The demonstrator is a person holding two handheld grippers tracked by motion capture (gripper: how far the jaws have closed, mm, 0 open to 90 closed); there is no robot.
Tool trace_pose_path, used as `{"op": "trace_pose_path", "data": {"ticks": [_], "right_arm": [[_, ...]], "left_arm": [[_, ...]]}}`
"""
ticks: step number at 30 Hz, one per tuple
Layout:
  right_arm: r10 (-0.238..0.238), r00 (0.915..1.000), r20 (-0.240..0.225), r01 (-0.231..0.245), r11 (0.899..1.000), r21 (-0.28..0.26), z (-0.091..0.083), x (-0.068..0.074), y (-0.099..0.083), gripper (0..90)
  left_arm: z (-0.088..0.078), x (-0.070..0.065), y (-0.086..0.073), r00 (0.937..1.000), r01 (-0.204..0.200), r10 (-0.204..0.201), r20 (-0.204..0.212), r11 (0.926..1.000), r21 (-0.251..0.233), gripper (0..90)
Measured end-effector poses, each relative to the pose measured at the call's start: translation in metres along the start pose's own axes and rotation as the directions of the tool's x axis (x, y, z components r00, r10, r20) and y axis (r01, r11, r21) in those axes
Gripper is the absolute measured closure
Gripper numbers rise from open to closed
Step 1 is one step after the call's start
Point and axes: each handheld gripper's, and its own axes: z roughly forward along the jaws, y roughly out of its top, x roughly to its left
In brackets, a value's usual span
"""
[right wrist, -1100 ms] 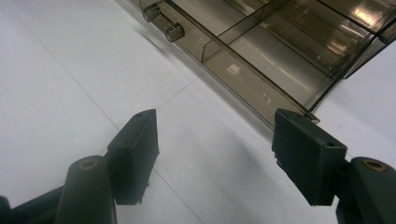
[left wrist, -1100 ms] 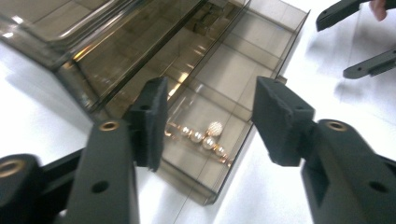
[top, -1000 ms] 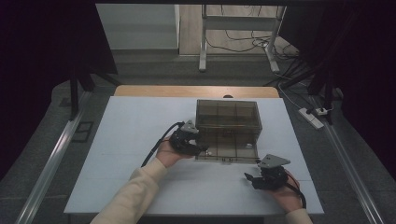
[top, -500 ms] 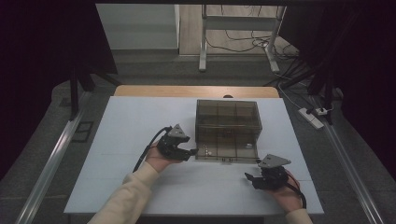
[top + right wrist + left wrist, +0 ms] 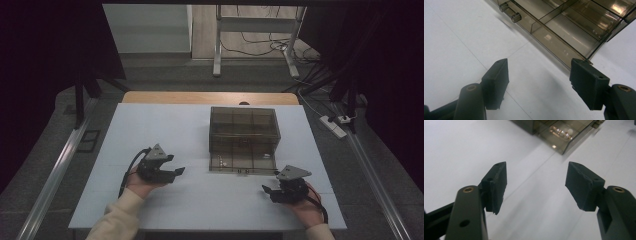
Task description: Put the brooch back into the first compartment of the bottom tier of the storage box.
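tabletop [image 5: 165,125]: white, takes up the middle of the high view; wooden strip along its far edge.
box [image 5: 243,131]: smoky clear plastic organizer with divided compartments, centre-right of the frame; lid hangs open toward the near side, two small latches on its front lip [image 5: 510,12]. Compartments look empty as far as I can tell.
left tongs [image 5: 175,172]: lower left of centre, well apart from the box, jaws wide with nothing between them; they have just been opening.
right tongs [image 5: 267,191]: lower right, near the box's front corner, jaws wide, empty, not touching it.
step: judged as a pause between moves, both hands off the box.
next move: likely needs one of the tongs brought to the lid edge or a latch, closing narrow on thin plastic.
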Motion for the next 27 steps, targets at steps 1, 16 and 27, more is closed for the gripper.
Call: {"op": "trace_pose_path", "data": {"ticks": [1,16,27], "right_arm": [[-0.002,1.0,-0.001,0.002,1.0,0.0,0.0,0.0,0.0,31.3],[0.0,1.0,0.0,0.0,1.0,0.0,0.001,0.001,0.001,31.3],[0.0,1.0,-0.007,0.0,1.0,-0.014,-0.001,0.002,0.002,31.3]], "left_arm": [[-0.003,0.001,-0.003,1.0,0.005,-0.005,-0.004,1.0,-0.003,34.0],[-0.029,0.004,-0.039,0.9983,0.041,-0.041,-0.042,0.9992,0.003,31.7],[-0.031,0.005,-0.047,0.9976,0.051,-0.051,-0.047,0.9986,0.01,30.3]]}}
